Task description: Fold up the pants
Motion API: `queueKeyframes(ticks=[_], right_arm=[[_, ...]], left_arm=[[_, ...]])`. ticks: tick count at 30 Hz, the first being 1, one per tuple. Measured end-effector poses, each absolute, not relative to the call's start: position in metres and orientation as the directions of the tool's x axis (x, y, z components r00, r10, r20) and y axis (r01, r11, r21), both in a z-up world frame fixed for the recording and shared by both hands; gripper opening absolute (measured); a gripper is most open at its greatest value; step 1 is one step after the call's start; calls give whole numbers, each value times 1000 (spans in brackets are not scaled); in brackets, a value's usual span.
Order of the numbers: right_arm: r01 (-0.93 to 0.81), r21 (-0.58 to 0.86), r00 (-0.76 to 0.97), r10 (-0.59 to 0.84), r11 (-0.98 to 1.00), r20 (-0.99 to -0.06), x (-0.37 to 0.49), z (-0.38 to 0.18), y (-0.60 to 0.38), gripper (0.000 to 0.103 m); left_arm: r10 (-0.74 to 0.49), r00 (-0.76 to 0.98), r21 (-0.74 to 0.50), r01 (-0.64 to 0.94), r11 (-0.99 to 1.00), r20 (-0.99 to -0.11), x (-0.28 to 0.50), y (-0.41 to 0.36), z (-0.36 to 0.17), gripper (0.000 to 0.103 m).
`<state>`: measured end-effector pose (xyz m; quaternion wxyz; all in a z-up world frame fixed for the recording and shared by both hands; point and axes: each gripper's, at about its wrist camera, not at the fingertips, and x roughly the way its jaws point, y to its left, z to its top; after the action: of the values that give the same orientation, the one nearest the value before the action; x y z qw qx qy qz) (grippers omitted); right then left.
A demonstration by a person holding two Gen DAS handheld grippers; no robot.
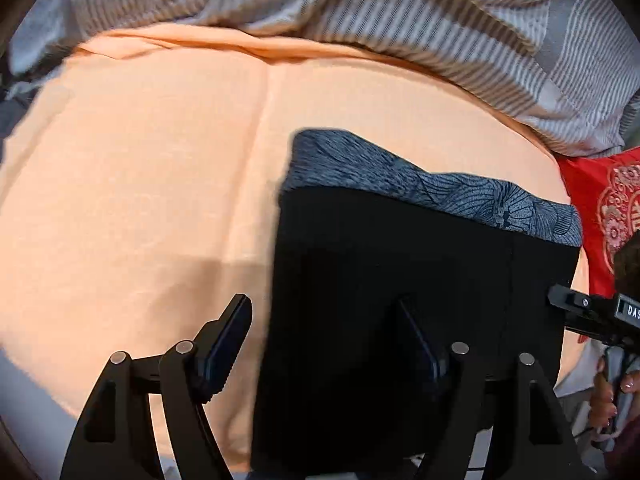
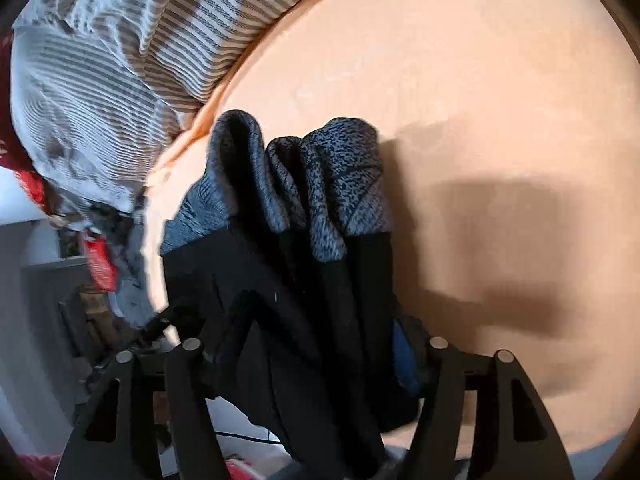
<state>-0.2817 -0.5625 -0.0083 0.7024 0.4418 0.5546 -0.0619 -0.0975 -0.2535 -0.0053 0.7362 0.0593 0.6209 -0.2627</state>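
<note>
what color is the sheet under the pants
Peach-orange sheet, plain; clearest in the left wrist view.

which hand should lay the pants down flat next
Right. The right tool has the bunched pants between its fingers; the left tool is open, one finger over the orange sheet.

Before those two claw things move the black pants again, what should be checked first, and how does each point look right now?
1. Left gripper open and free of cloth: ok, jaws spread wide over the pants.
2. Right gripper hold on the pants: cannot tell, bunched cloth hides the pads.
3. Pants lying flat: ok in the left view, not ok in the right view, where the cloth stands in ridges.
4. Patterned grey band lined up along the far edge: ok.
5. Free orange sheet beside the pants: ok.
6. Striped bedding apart from the pants: ok.
</note>
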Motion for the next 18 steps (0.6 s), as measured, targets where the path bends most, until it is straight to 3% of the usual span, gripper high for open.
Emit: queueKeyframes(ticks=[4, 6, 7, 8, 16, 18], right_arm=[[574, 433, 384, 238, 695, -892, -298, 36, -555, 68], [564, 423, 418, 197, 709, -887, -306, 56, -546, 57], [560, 419, 423, 188, 715, -886, -307, 61, -541, 42], [557, 413, 422, 183, 720, -888, -308, 63, -535, 34], [560, 327, 301, 181, 761, -936, -298, 14, -496, 30], [584, 348, 319, 187, 733, -929, -299, 10, -501, 30]], left_arm=[[-319, 128, -221, 485, 846, -939, -111, -246, 23, 74], [-317, 143, -200, 524, 828, -938, -125, -250, 32, 74], [-320, 141, -199, 540, 818, -937, -129, -253, 33, 74], [-322, 134, -197, 558, 806, -937, -135, -257, 31, 74], [-210, 136, -91, 590, 802, -968, -145, -280, -18, 75], [-215, 138, -91, 600, 795, -967, -148, -282, -18, 81]])
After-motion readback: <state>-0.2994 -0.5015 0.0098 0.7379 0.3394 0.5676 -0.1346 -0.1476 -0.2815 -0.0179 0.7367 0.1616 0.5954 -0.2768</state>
